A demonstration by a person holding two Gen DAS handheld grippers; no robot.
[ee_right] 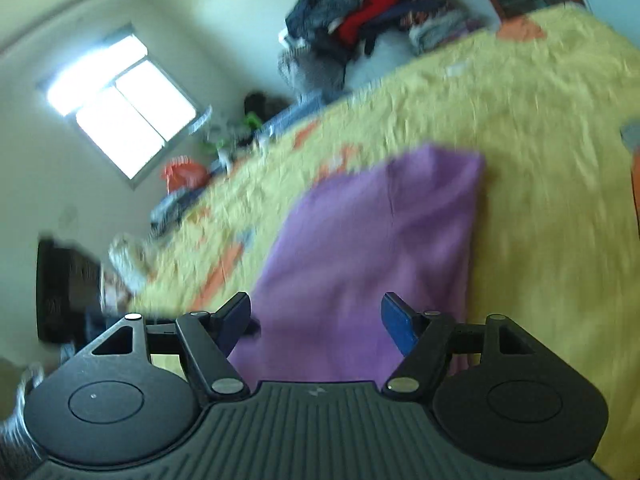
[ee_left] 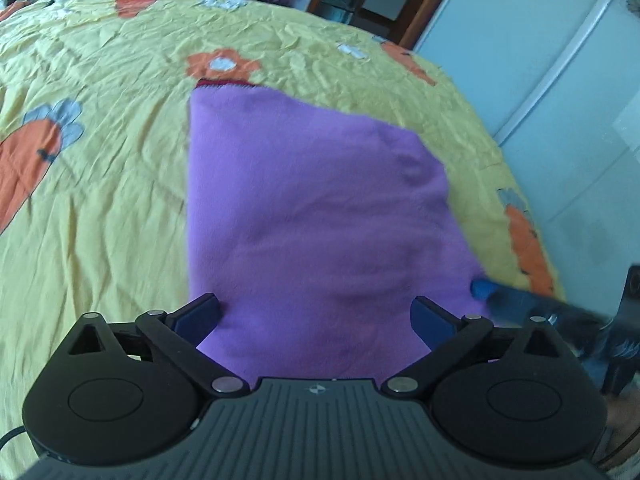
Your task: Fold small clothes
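Folding appears well advanced: the purple fleece garment [ee_left: 320, 216] lies flat on the bed's yellow carrot-print bedspread [ee_left: 100, 184] as a compact, roughly rectangular shape with straight side edges. A dark red trim shows at its far end in the left wrist view. In the right wrist view a seam or fold line runs down the garment [ee_right: 372, 248], which suggests at least one fold is already laid.

Note the state of both tools. Your left gripper [ee_left: 316, 316] hovers over the near end of the garment with its fingers spread wide and nothing between them. Your right gripper [ee_right: 316, 320] is also released, its fingers apart above the cloth and gripping nothing. The right gripper enters the left wrist view as a blurred blue fingertip [ee_left: 482, 289] at the garment's right edge.

What remains, judged from the shape, is either one more fold across the length or setting the piece aside. A pile of other clothes [ee_right: 360, 12] sits beyond the far side of the bed; whether those are still to be folded cannot be told.
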